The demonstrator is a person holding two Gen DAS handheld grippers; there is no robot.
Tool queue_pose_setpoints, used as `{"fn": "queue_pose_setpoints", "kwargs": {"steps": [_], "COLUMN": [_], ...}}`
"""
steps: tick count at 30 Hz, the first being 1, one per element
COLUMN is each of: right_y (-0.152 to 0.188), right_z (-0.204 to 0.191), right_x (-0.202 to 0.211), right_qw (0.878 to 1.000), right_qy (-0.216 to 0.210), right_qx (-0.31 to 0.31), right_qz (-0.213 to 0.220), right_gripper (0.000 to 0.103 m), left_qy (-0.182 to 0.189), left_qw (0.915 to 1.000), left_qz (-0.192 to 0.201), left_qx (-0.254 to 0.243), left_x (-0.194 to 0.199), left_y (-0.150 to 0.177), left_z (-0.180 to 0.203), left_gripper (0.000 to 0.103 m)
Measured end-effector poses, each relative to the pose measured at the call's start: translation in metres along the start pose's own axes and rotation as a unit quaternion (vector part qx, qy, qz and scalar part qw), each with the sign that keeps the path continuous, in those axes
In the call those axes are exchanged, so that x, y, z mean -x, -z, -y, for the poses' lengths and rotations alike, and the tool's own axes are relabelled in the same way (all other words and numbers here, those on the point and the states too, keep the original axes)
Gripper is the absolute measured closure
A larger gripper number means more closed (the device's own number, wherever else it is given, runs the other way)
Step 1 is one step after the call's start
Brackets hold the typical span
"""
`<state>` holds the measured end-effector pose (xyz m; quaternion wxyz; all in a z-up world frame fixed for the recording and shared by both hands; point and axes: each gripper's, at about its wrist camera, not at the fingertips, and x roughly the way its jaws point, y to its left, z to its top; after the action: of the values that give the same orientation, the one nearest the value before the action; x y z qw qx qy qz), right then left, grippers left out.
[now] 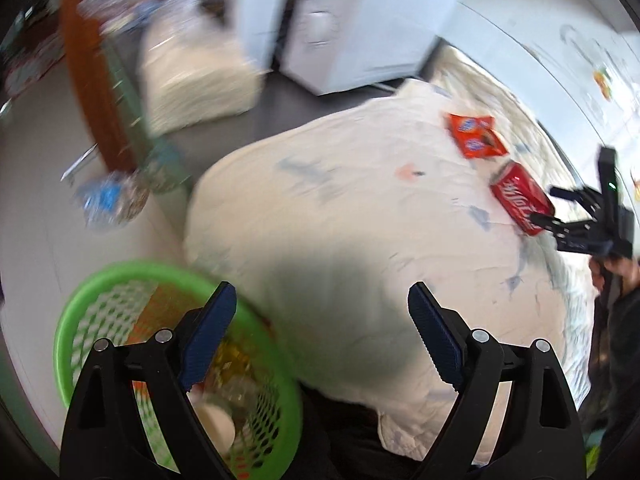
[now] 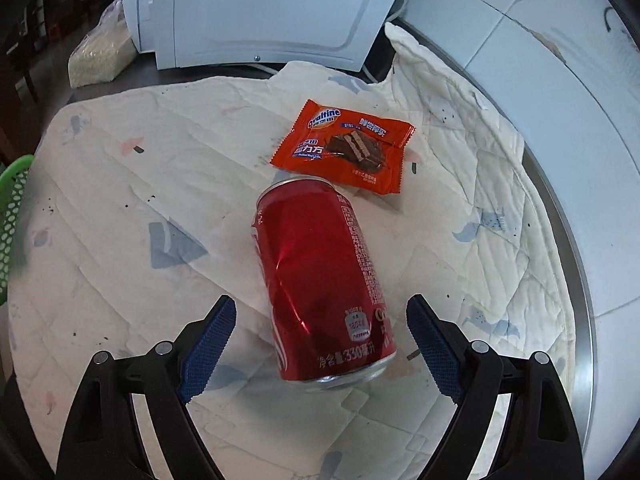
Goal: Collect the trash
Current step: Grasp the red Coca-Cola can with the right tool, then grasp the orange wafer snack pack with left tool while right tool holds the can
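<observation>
A dented red cola can (image 2: 320, 280) lies on its side on a white quilted cloth (image 2: 120, 208). My right gripper (image 2: 320, 336) is open, its jaws on either side of the can's near end, not touching it. An orange Ovaltine wrapper (image 2: 344, 146) lies just beyond the can. In the left wrist view the can (image 1: 520, 196) and wrapper (image 1: 476, 136) lie at the far right, with the right gripper (image 1: 554, 206) at the can. My left gripper (image 1: 320, 328) is open and empty, above the right rim of a green mesh basket (image 1: 100, 280) that holds trash.
A white appliance (image 2: 256, 8) stands behind the cloth. A bag of white grains (image 2: 96, 56) lies at the back left. A crumpled blue and silver wrapper (image 1: 108, 200) lies on the floor left of the cloth. A white curved wall (image 2: 560, 128) and metal rim run along the right.
</observation>
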<state>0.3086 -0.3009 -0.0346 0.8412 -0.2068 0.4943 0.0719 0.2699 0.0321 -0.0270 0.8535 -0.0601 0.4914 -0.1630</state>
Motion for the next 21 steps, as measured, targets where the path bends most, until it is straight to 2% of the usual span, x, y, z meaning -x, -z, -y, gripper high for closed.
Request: {"fn": "queue_pose_setpoints", "kwargs": {"steps": [7,9,11,13,17,21], "right_y": [-0.012,-0.010,-0.005,-0.002,0.008,0.022], "right_z": [0.014,0.014,0.016,0.018,0.025,0.031], "right_x": [-0.030,-0.035,-0.037,-0.036,-0.026,-0.014], "right_qw": [0.999,0.999,0.997,0.997,0.996,0.994], "right_qy": [-0.043,-0.048,-0.072,-0.077,-0.080,-0.087], "right_qx": [-0.015,-0.012,-0.017,-0.023,-0.041,-0.071], "right_qz": [-0.010,-0.014,-0.012,-0.007,0.004,0.012], "right_gripper": [0.019,0.023,0.037,0.038,0.040,0.040], "left_qy": [0.043,0.062,0.071,0.088,0.112,0.162], "left_qw": [0.9976,0.9956,0.9943,0.9919,0.9903,0.9853], "left_qz": [0.006,0.005,0.003,-0.004,-0.012,-0.030], "left_qx": [-0.054,-0.069,-0.079,-0.091,-0.081,-0.044], "left_x": [-0.032,-0.041,-0.052,-0.066,-0.095,-0.128], "left_y": [-0.054,-0.067,-0.078,-0.091,-0.114,-0.137], "left_z": [0.055,0.068,0.081,0.095,0.112,0.124], "left_gripper": [0.016,0.016,0.016,0.016,0.016,0.017]}}
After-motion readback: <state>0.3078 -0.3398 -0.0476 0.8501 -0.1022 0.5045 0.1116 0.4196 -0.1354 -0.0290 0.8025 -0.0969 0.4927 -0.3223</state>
